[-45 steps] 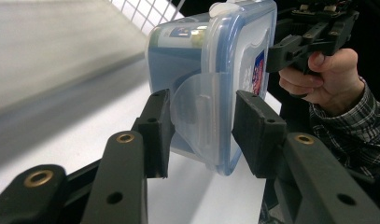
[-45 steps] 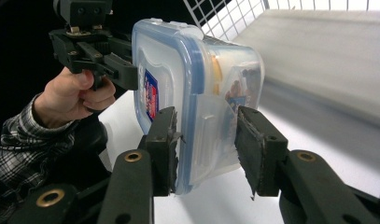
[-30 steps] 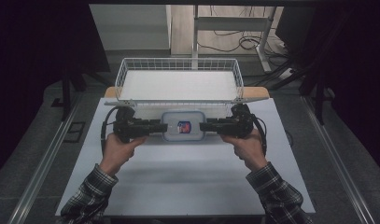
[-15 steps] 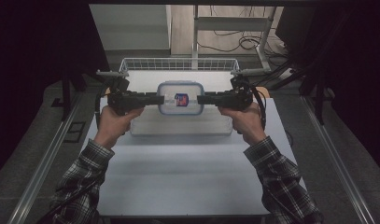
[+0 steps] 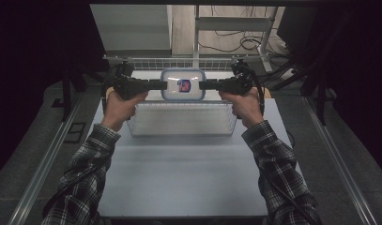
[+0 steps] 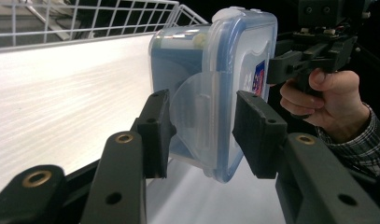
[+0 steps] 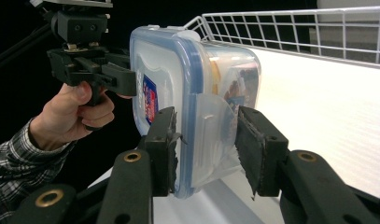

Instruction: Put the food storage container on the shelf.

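Dark surroundings frame the pale grey table (image 5: pixel 179 183), which runs away from me under the high view. Nearest, my two plaid sleeves (image 5: pixel 85 173) come in from the bottom edge, one at each side. Further on, my left hand (image 5: pixel 119 105) and right hand (image 5: pixel 245 104) hold the grippers up level, pointing in at each other.

Between them hangs a clear plastic container (image 5: pixel 183 85) with a blue-rimmed snap lid and a red and blue sticker (image 5: pixel 183 86) on top. I see it lifted above the white wire basket (image 5: pixel 179 125), toward the basket's far side. The left gripper (image 6: pixel 201 130) has its jaws pinching the container's side latch flap (image 6: pixel 194 121), one jaw on the lid face and one on the body. The right gripper (image 7: pixel 206 144) does the same at the opposite end, jaws closed on that flap (image 7: pixel 211 135). Some contents show dimly through the clear wall; I cannot tell what they are.

Beyond the basket stand a white cabinet (image 5: pixel 132 26) and loose cables (image 5: pixel 240 42) on the floor.
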`<action>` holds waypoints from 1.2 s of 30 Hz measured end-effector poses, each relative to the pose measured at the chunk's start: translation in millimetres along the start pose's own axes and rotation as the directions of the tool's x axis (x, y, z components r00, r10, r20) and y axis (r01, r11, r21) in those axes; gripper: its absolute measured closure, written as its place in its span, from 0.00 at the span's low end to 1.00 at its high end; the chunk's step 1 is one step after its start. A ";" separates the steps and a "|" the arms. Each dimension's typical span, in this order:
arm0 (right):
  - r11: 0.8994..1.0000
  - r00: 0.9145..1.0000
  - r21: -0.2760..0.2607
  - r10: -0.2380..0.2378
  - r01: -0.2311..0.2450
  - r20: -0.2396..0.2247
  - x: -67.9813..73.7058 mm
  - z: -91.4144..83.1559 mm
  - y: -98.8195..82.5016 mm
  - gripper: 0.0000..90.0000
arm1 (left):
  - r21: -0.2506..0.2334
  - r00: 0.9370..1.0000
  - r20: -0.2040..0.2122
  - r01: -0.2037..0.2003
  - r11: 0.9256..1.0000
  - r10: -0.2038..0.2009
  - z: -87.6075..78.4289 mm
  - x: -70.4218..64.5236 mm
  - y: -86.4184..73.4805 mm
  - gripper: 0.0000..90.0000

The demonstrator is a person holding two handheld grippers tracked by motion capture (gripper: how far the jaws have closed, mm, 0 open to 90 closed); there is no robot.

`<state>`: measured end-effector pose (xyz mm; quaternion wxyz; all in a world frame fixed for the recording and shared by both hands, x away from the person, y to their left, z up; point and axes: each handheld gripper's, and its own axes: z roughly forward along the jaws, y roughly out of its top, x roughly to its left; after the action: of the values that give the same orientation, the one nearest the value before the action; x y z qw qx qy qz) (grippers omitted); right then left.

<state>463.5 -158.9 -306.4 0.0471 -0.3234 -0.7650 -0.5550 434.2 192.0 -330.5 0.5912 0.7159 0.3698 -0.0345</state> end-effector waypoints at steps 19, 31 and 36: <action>0.996 0.996 0.020 0.090 -0.090 0.005 -27.1 19.1 2.0 0.63 | 0.037 0.999 -0.043 0.011 0.999 -0.009 13.1 22.5 -0.6 0.61; 0.998 0.995 0.046 0.027 -0.032 0.100 -23.6 23.3 4.1 0.68 | 0.044 0.997 -0.073 0.009 0.999 -0.005 16.4 25.5 3.3 0.58; 0.997 0.991 0.072 -0.004 -0.006 0.135 -20.4 26.8 3.6 0.69 | 0.062 0.990 -0.142 -0.018 0.998 0.027 19.4 23.7 7.4 0.50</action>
<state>489.3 -143.7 -322.4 0.0071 -0.3588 -0.7858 -0.5038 463.1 186.4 -341.8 0.5417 0.7382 0.4018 0.0123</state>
